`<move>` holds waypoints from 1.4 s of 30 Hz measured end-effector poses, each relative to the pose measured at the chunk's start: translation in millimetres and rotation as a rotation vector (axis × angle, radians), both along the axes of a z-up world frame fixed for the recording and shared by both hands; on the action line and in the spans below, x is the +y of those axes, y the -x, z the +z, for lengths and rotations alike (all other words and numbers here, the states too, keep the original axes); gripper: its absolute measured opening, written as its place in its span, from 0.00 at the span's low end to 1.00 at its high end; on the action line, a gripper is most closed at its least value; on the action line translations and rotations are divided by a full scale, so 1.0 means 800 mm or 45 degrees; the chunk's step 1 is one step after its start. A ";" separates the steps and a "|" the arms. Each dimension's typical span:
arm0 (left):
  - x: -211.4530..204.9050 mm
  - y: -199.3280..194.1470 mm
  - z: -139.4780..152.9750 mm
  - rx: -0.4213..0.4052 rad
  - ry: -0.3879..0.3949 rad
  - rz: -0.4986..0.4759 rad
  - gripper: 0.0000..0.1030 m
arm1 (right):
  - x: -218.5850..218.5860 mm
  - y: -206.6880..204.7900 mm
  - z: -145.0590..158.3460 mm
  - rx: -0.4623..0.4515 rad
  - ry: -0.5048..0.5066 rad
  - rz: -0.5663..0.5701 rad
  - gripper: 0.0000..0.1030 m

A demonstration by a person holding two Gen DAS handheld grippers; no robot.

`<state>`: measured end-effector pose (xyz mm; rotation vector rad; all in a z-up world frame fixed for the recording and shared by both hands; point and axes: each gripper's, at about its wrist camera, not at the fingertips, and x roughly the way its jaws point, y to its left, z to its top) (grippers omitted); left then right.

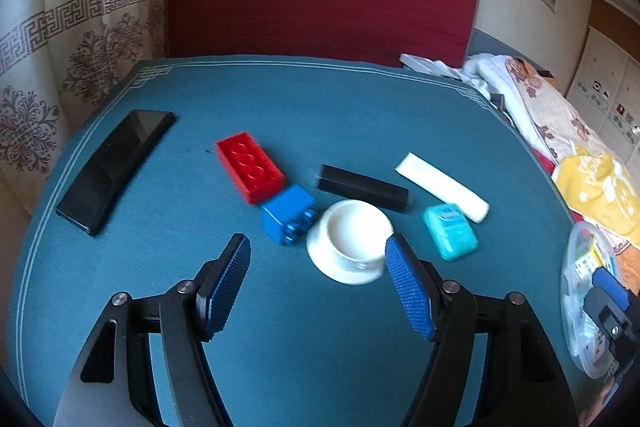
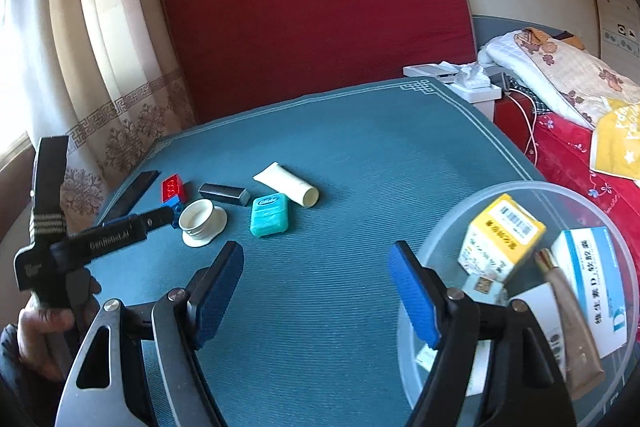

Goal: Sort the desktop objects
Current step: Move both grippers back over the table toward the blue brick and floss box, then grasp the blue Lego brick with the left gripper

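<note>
On the blue-green table mat [image 1: 280, 115] lie a long black flat case [image 1: 116, 167], a red brick [image 1: 250, 167], a blue brick [image 1: 288, 215], a white cup on a saucer [image 1: 348, 239], a black bar [image 1: 364, 187], a white tube [image 1: 442, 185] and a teal floss box [image 1: 450, 231]. My left gripper [image 1: 317, 243] is open and empty, with the cup just beyond its fingertips. My right gripper [image 2: 318, 251] is open and empty over bare mat. Beside its right finger stands a clear round tub [image 2: 520, 185].
The tub holds a yellow box [image 2: 504, 239], a white and blue box [image 2: 592, 287] and a brown tube [image 2: 572, 327]. A hand [image 2: 40, 319] holds the left gripper [image 2: 170, 217] near the bricks. A red headboard stands behind the table. Bedding and a white box [image 2: 472, 87] lie to the right.
</note>
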<state>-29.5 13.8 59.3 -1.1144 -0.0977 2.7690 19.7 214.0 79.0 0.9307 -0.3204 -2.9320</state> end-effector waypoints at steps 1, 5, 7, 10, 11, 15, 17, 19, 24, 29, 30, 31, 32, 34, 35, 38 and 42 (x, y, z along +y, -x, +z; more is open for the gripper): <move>-0.002 0.004 0.000 0.001 0.010 0.006 0.71 | -0.001 0.002 0.000 -0.003 -0.001 0.004 0.76; -0.009 0.022 -0.005 0.000 0.056 0.029 0.71 | -0.009 0.009 -0.002 -0.012 -0.004 0.022 0.76; -0.009 0.030 -0.008 -0.001 0.077 0.033 0.71 | -0.014 0.013 -0.003 -0.017 -0.008 0.029 0.76; -0.008 0.042 -0.015 -0.005 0.118 0.036 0.71 | -0.019 0.019 -0.006 -0.031 -0.015 0.041 0.76; -0.008 0.045 -0.017 -0.007 0.126 0.036 0.71 | -0.021 0.021 -0.007 -0.036 -0.016 0.044 0.76; -0.010 0.058 -0.028 -0.024 0.141 0.039 0.71 | -0.026 0.031 -0.011 -0.053 -0.018 0.055 0.76; -0.013 0.063 -0.030 -0.018 0.131 0.036 0.71 | -0.029 0.035 -0.014 -0.061 -0.021 0.062 0.76; -0.013 0.068 -0.035 -0.033 0.137 0.025 0.71 | -0.033 0.040 -0.017 -0.070 -0.023 0.068 0.76; -0.016 0.073 -0.045 -0.053 0.094 0.009 0.71 | -0.043 0.054 -0.021 -0.091 -0.029 0.089 0.76; -0.018 0.070 -0.048 -0.066 0.052 -0.012 0.54 | -0.049 0.071 -0.026 -0.113 -0.024 0.105 0.76; -0.017 0.069 -0.048 -0.065 0.063 -0.017 0.46 | -0.051 0.075 -0.028 -0.121 -0.022 0.106 0.76; -0.015 0.068 -0.048 -0.062 0.067 -0.024 0.38 | -0.051 0.079 -0.031 -0.130 -0.020 0.107 0.76; -0.014 0.066 -0.047 -0.063 0.067 -0.034 0.34 | -0.052 0.082 -0.033 -0.140 -0.017 0.107 0.76; -0.014 0.063 -0.047 -0.063 0.064 -0.043 0.32 | -0.053 0.090 -0.039 -0.163 -0.014 0.106 0.76; -0.014 0.060 -0.047 -0.063 0.063 -0.044 0.32 | -0.053 0.092 -0.041 -0.171 -0.013 0.106 0.76; -0.014 0.055 -0.041 -0.046 0.067 -0.044 0.32 | -0.053 0.099 -0.047 -0.196 -0.018 0.106 0.76; -0.015 0.046 -0.034 -0.027 0.056 -0.042 0.32 | -0.056 0.111 -0.053 -0.218 -0.046 0.105 0.76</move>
